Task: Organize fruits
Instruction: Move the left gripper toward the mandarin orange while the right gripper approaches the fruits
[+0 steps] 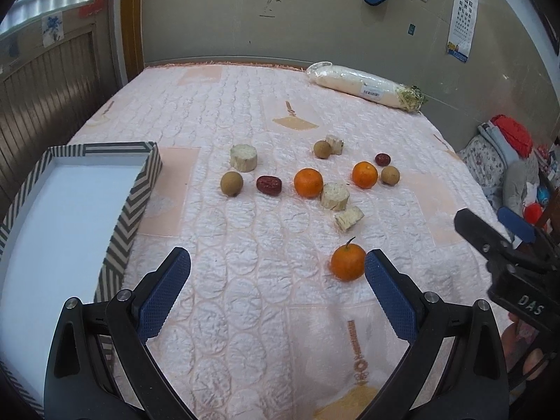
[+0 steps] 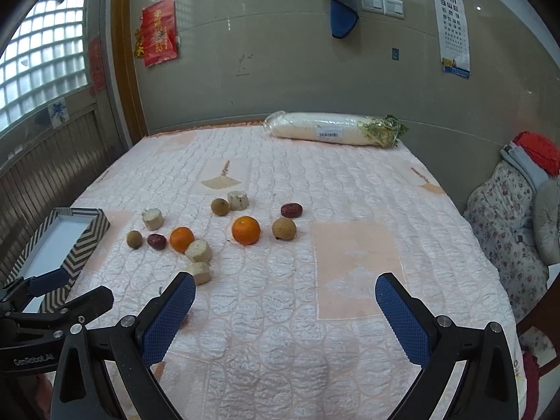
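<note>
Quilted pink bedspread [image 1: 245, 112] | fruits scattered mid-bed, striped box [image 1: 133, 203] empty at left edge | left gripper [image 1: 278, 267] spread wide, nearest orange [image 1: 347, 262] just inside its right finger, likely first pick | right gripper [image 2: 285, 292] wide, holding nothing

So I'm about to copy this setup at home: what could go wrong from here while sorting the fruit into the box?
The nearest orange lies beside the open left gripper, right at one finger; a nudge could roll it across the quilt.
The middle orange touches a pale cut chunk, so grabbing either may shift both.
The right gripper hovers close by, so the two tools could collide.
</note>
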### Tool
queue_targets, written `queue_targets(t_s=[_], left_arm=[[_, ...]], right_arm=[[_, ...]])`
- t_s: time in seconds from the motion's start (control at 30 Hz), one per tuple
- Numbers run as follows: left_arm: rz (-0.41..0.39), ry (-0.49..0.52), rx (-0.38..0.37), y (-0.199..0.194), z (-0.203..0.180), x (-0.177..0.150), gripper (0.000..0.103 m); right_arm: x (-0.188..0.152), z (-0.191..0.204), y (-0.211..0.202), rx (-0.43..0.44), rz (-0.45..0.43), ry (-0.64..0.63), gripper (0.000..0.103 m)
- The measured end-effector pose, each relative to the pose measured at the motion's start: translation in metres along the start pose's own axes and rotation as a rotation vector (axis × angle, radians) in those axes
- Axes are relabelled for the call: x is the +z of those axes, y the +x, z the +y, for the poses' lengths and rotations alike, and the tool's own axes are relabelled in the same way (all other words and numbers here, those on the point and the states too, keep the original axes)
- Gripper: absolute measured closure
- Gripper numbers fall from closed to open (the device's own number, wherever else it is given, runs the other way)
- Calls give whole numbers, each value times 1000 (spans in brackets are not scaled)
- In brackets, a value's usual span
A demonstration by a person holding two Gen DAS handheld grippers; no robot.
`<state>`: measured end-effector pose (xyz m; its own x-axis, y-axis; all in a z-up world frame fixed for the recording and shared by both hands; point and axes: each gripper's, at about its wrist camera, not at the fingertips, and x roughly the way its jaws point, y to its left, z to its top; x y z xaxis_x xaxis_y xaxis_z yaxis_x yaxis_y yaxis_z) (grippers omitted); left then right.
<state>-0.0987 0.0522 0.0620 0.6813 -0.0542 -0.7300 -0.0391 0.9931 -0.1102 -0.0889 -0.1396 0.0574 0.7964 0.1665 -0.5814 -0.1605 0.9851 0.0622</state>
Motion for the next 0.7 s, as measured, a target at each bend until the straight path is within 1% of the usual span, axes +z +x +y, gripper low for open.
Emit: queue_targets(t_s=[0.03,0.1,0.13,0.17,0.27,0.43,0.7], left_arm=[[-2,5,2,0,0,-1,3],[4,14,2,1,-1,-2,3],[5,16,-1,1,-2,-3,3],[6,16,-5,1,-2,-4,3],[14,20,-16,3,-4,-5,3],[16,27,-15,4,-10,-6,3],[41,49,-38,12,-19,-10,3]], right_arm=[[0,1,-1,4,-4,-4,1],[-1,2,-4,15,-14,-14,8],[-1,3,-4,19,-13,-19,14],[-2,3,-4,25,-6,-22,16],[-2,5,-2,41,0,-30,16],[-2,10,-2,44,1,-44,16],[-1,5,-2,48,7,-34,16]])
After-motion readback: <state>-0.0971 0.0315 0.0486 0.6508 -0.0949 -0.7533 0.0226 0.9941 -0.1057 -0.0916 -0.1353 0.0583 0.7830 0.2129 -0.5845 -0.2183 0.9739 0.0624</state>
